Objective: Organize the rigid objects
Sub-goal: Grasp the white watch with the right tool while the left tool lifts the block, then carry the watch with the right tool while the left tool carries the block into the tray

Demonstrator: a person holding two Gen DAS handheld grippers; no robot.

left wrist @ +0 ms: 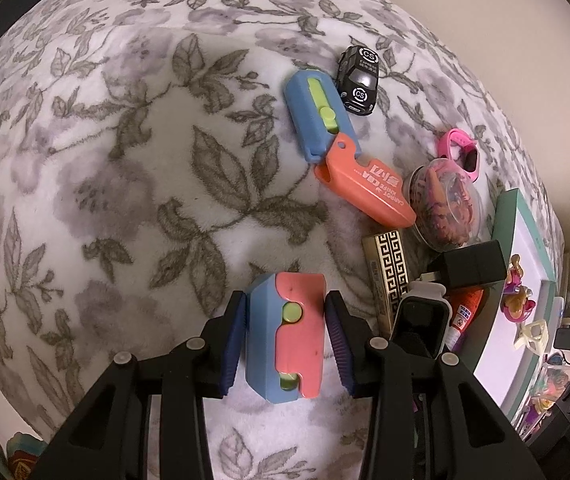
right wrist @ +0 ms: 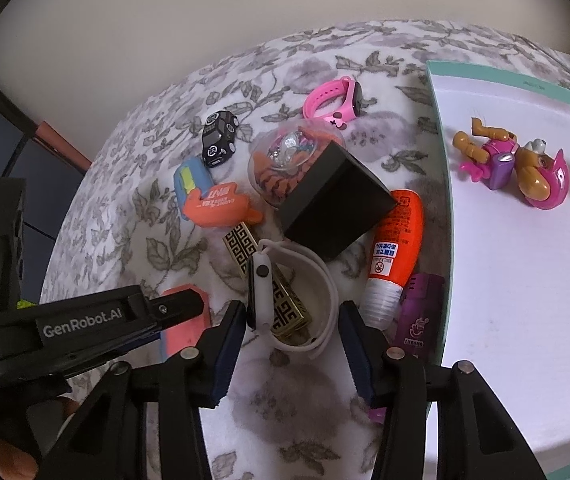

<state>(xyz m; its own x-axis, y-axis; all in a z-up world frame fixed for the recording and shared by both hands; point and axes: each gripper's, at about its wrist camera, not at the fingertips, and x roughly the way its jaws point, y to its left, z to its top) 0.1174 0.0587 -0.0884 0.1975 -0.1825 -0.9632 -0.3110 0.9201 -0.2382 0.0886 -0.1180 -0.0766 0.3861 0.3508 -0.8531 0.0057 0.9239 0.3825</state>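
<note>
in the left wrist view, the left gripper points down at a flowery blanket. its two blue pads are clamped on a pink and blue toy block with green buttons, one pad on each side. farther away lie a blue and orange carrot knife toy and a little black toy car, which touches the blue end of the knife toy. a pink watch and a clear ball full of small things sit near the right edge, next to a black box.

in the right wrist view, the right gripper has its pads apart. a white watch lies between them, on top of a gold patterned box. the left pad is right by the watch face, but i cannot tell if it touches. the right pad is clear of the strap. an orange glue bottle and a purple lighter lie just right of the watch. a white tray with a green rim holds a pink toy figure.
</note>
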